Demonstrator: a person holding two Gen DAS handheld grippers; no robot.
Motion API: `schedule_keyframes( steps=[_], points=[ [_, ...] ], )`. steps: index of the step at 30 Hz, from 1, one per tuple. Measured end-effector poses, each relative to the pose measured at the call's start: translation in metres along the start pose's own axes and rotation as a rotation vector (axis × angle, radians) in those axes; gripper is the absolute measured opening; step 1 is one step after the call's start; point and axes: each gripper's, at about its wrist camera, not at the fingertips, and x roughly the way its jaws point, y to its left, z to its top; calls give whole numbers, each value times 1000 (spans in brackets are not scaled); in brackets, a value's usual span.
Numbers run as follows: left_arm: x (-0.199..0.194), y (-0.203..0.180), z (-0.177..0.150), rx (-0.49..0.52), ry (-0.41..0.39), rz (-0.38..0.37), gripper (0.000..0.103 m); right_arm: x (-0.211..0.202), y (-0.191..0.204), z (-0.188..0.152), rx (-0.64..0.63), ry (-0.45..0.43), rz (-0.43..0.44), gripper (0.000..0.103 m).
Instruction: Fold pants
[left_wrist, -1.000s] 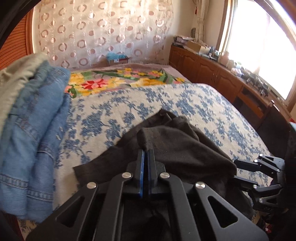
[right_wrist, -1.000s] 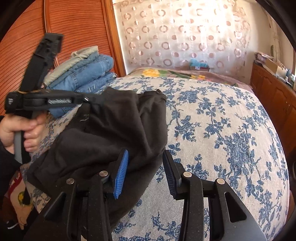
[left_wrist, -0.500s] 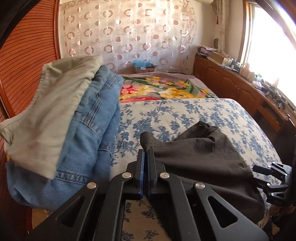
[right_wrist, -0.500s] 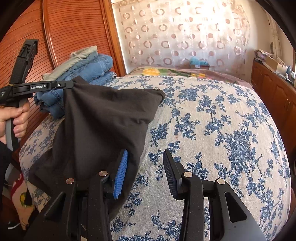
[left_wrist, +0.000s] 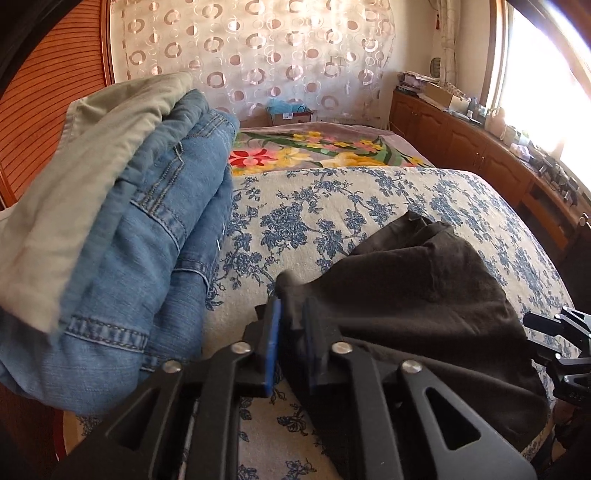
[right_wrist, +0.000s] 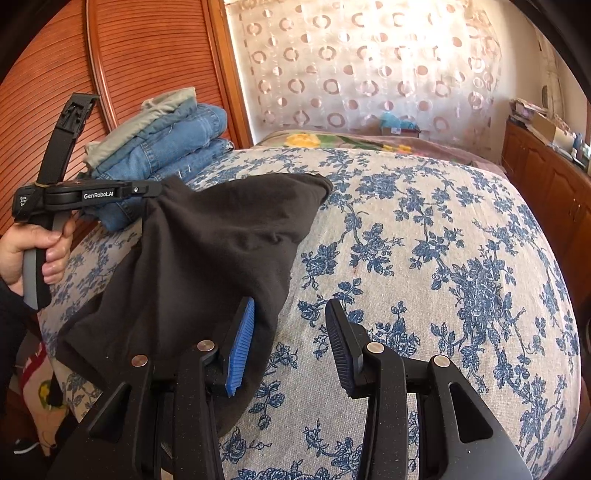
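Left gripper (left_wrist: 291, 325) is partly parted, a corner of the black pants (left_wrist: 417, 291) still between the blue pads; real grip or loose fabric, cannot tell. Right gripper (right_wrist: 290, 345) is spread wide, nothing between the fingers; its left pad sits just beside the pants' edge.

Pants (right_wrist: 207, 258) lie half-draped over the near-left corner of the floral bedspread (right_wrist: 424, 240), one corner lifted at the left gripper (right_wrist: 147, 190).

Only the right wrist view shows the person's left hand (right_wrist: 33, 251) on the grip handle, the pants hanging over the bed edge and the slatted wooden door (right_wrist: 140, 62). Only the left wrist view shows the window (left_wrist: 546, 85), the wooden sideboard (left_wrist: 480, 155) under it and the right gripper's tips (left_wrist: 554, 325) at frame right.

Folded jeans stack (left_wrist: 147, 236) fills the left wrist view's left side, motion-blurred; it sits on the bed beside the pants. Lower pants edge is hidden behind both grippers' bodies. Clutter on the sideboard is too small to identify.
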Motion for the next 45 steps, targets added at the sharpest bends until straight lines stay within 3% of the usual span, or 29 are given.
schedule_keyframes(
  steps=[2, 10, 14, 19, 27, 42, 45],
  points=[
    [-7, -2, -4, 11, -11, -11, 36, 0, 0, 1, 1, -1, 0, 40],
    [-34, -20, -35, 51, -44, -62, 50, 0, 1, 0, -1, -8, -1, 40],
    [-44, -26, -51, 39, -59, -81, 66, -2, 3, -1, -13, -16, -7, 40],
    [-56, -35, -64, 37, -63, -113, 67, -2, 4, -1, -17, -15, -9, 40],
    [-77, -45, -85, 42, -78, -84, 67, -6, 12, -3, -69, -12, -5, 40],
    [-104, -68, -131, 85, -83, -93, 67, -54, 30, -38, -98, -22, 10, 42],
    [-105, -73, -136, 101, -87, -82, 61, -59, 30, -43, -85, -19, 23, 42]
  ],
)
